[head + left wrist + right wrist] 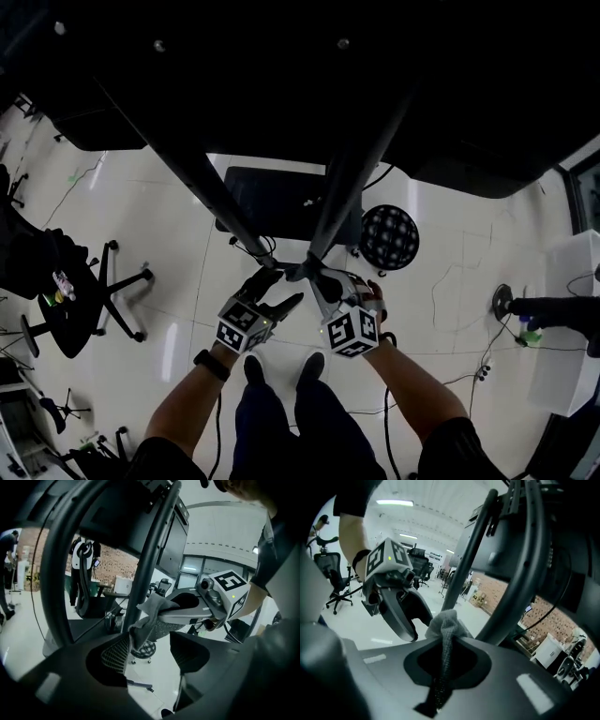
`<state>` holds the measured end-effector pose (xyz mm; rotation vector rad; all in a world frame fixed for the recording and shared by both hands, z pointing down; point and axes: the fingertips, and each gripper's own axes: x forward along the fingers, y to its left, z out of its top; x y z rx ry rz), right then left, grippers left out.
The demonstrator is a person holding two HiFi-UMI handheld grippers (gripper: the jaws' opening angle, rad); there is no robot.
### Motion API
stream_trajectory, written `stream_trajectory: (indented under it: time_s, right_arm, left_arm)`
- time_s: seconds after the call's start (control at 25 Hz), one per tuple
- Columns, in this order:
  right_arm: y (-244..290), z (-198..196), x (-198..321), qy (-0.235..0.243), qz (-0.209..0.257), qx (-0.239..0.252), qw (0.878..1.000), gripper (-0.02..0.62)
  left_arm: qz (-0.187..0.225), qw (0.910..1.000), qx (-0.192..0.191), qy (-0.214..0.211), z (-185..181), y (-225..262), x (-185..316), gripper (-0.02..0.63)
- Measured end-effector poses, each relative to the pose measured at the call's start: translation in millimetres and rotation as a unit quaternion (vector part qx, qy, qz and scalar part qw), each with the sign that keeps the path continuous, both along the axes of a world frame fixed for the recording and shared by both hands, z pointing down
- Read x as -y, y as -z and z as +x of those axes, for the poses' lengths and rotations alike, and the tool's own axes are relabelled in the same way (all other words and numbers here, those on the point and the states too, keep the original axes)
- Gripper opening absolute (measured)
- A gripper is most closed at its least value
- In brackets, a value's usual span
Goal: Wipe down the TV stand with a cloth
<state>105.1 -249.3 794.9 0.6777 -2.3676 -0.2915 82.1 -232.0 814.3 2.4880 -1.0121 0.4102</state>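
Floor: white and glossy (169, 244), with cables trailing across it.
Right gripper (445, 660): jaws clenched on the cloth (446, 620).
Cloth: a narrow strip lying along the jaws; its bunched end points forward and touches a slanted black pole (471, 555) of the TV stand.
Left gripper (150, 651): jaws spread with nothing between them, just beside the cloth.
Second pole (202, 178): slants up on the left.
Beyond: a round black stool (389, 236); an office chair (103, 291) well off to the left.
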Motion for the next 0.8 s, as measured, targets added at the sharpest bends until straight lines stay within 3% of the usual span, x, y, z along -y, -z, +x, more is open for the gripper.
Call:
stream_trajectory:
  time_s: [0.16, 0.32, 0.52, 0.8]
  right_arm:
    - [87.4, 5.8, -14.0, -0.015, 0.022, 0.058, 0.998, 0.015]
    - [148.7, 14.4, -43.6, -0.022, 0.01, 0.097, 0.995, 0.017]
    - [193.1, 11.8, -93.4, -0.033, -0.029, 0.146, 0.988, 0.015]
    - [251.8, -5.5, -180.3, -0.052, -0.028, 0.207, 0.976, 0.015]
  left_arm:
    - [0.045, 0.9987, -0.001, 0.024, -10.5, 79.2, -19.7, 0.298]
    - [0.081, 0.9963, -0.006, 0.027, -17.0, 146.5, -53.7, 0.298]
    - [0.101, 0.9939, -0.034, 0.027, -26.4, 207.9, -96.2, 0.298]
    - [0.134, 0.9895, -0.054, -0.003, -48.1, 261.4, -162.6, 0.298]
